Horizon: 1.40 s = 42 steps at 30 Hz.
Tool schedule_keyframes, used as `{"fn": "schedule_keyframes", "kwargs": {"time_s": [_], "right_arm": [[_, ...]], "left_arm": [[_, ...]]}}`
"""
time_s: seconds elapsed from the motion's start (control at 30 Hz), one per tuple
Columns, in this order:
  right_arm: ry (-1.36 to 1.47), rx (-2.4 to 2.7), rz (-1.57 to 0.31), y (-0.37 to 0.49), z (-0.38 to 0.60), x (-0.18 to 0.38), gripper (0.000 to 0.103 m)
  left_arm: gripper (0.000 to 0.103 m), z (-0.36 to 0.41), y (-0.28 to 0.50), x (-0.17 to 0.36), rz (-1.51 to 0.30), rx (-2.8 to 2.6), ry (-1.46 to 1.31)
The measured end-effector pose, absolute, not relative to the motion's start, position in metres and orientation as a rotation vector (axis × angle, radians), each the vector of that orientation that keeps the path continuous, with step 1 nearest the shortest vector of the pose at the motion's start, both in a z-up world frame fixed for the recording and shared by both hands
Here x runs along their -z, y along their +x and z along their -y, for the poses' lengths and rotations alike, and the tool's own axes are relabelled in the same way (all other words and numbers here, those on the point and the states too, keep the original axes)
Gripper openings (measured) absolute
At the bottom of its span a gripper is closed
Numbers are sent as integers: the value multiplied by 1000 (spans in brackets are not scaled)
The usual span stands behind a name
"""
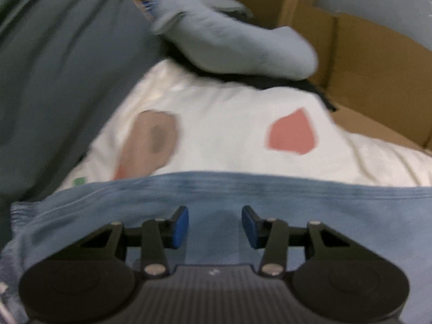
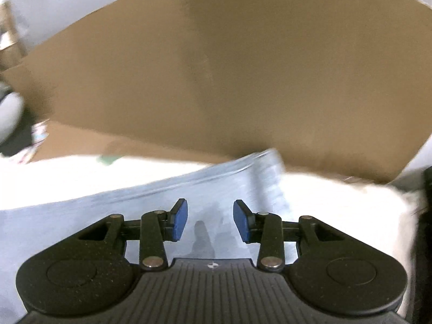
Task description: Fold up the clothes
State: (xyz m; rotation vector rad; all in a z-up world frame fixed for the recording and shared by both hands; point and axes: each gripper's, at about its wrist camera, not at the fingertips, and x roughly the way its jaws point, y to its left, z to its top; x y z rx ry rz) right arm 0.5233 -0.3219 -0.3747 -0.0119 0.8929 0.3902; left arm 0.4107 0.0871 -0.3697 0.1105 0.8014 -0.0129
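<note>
Blue garment (image 1: 216, 197) spread flat over a white printed cloth (image 1: 221, 124), beside the cardboard box (image 2: 229, 67). Left gripper (image 1: 215, 226) and right gripper (image 2: 210, 220) both parted, gripping nothing, low over the blue fabric, seemingly placed for grabbing edges or smoothing.

Both my views are motion-smeared and soft, sharp only on the gripper bodies low in frame. The white cloth (image 2: 67, 178) blows out at the right view's left edge (detail lost). Fisheye bending darkens the corners; light is dim, even, indoor.
</note>
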Motion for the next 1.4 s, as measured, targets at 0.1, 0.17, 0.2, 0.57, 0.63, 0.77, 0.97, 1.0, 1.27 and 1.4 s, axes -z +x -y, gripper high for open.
{"fn": "schedule_keyframes", "kwargs": {"time_s": [0.1,0.17,0.2,0.57,0.63,0.77,0.97,1.0,1.27,1.4], "right_arm": [[-63,-483,-897,509,298,376,44],[-89,-525,-915,496,279,381,44],[-93,-537,-932,490,271,382,44],[-177,-606,-1016,470,219,392,44],[-184,-599,-1026,472,214,396,44],[-207,-595,-1023,477,208,397,44],[-157,-573,-1013,493,203,402,44],[-144,-568,-1011,496,203,403,44],[-122,-528,-995,517,190,406,45],[-116,-524,-1000,524,188,405,44]], "left_arm": [[47,-107,409,371,-785,-48,107],[47,-117,409,373,-782,-82,117],[47,-124,410,373,-783,-101,114],[58,-176,436,376,-756,-134,120],[62,-185,439,380,-769,-120,78],[67,-202,445,389,-793,-92,-7],[71,-212,465,392,-823,-60,-50],[71,-213,467,392,-824,-57,-54],[45,-212,462,374,-853,-56,-63],[37,-221,443,355,-835,-73,-88]]}}
